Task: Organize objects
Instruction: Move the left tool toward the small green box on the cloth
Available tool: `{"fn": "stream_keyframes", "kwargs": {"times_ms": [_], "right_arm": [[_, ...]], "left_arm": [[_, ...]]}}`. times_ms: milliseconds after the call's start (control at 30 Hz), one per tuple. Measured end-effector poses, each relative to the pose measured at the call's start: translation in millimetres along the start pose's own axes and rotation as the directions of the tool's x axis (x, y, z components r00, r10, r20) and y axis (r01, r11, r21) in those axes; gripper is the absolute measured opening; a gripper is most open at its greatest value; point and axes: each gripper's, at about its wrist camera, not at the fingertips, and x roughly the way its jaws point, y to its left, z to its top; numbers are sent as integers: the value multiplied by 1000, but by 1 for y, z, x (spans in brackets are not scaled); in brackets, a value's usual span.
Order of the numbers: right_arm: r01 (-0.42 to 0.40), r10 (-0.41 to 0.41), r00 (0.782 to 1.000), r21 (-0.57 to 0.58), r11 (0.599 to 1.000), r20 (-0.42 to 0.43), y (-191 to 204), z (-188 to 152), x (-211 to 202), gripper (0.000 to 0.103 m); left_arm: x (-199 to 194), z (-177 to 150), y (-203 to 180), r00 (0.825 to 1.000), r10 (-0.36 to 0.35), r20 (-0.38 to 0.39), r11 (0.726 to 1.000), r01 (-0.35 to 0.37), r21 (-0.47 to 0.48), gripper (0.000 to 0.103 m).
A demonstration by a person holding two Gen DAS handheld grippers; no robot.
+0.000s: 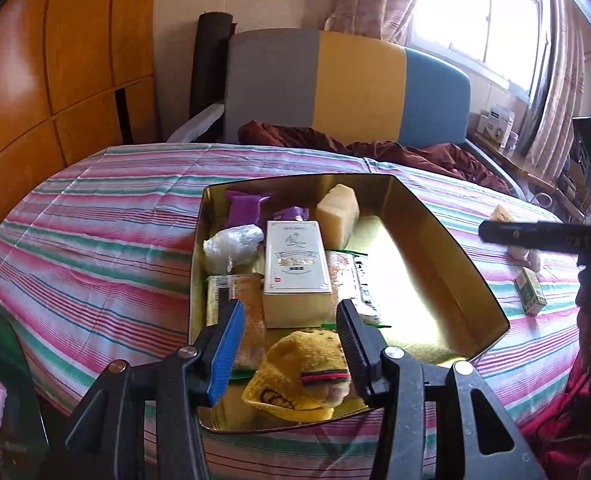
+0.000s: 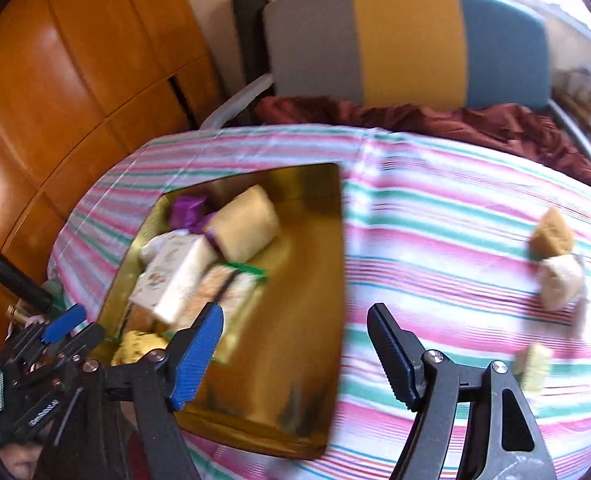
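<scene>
A gold tin tray point(image 1: 447, 248) lies on the striped bedsheet point(image 1: 95, 248). It holds a cream box point(image 1: 295, 272), a beige sponge block point(image 1: 337, 216), purple packets point(image 1: 245, 206), a clear bag point(image 1: 233, 242), flat wrapped packets point(image 1: 351, 276) and a yellow sock point(image 1: 295, 372). My left gripper point(image 1: 291, 344) is open just above the sock, empty. My right gripper point(image 2: 295, 344) is open and empty over the tray's right edge point(image 2: 337, 300). On the sheet to the right lie a brown sponge point(image 2: 551, 228), a pale lump point(image 2: 561, 282) and a small green-white box point(image 2: 533, 366).
A grey, yellow and blue headboard point(image 1: 351, 84) and a maroon blanket point(image 1: 395, 152) are at the far end of the bed. A wooden wardrobe point(image 1: 55, 60) is on the left. A window with curtains point(image 1: 495, 20) is on the right, with a cluttered shelf below it.
</scene>
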Motion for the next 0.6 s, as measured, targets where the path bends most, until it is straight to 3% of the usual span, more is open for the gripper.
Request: {"fn": "stream_keyframes", "kwargs": {"times_ms": [167, 333, 467, 600], "right_arm": [[96, -98, 995, 60, 994, 35, -51, 4, -25, 76], [209, -219, 973, 135, 969, 66, -113, 5, -54, 77], [315, -343, 935, 233, 920, 93, -172, 1, -74, 84], [396, -454, 888, 385, 834, 71, -237, -16, -82, 85]], "left_arm": [[-1, 0, -19, 1000, -31, -6, 999, 31, 42, 48], [2, 3, -40, 998, -67, -19, 994, 68, 81, 48], [5, 6, -62, 994, -105, -36, 988, 109, 113, 48], [4, 9, -93, 987, -158, -43, 970, 163, 179, 48]]}}
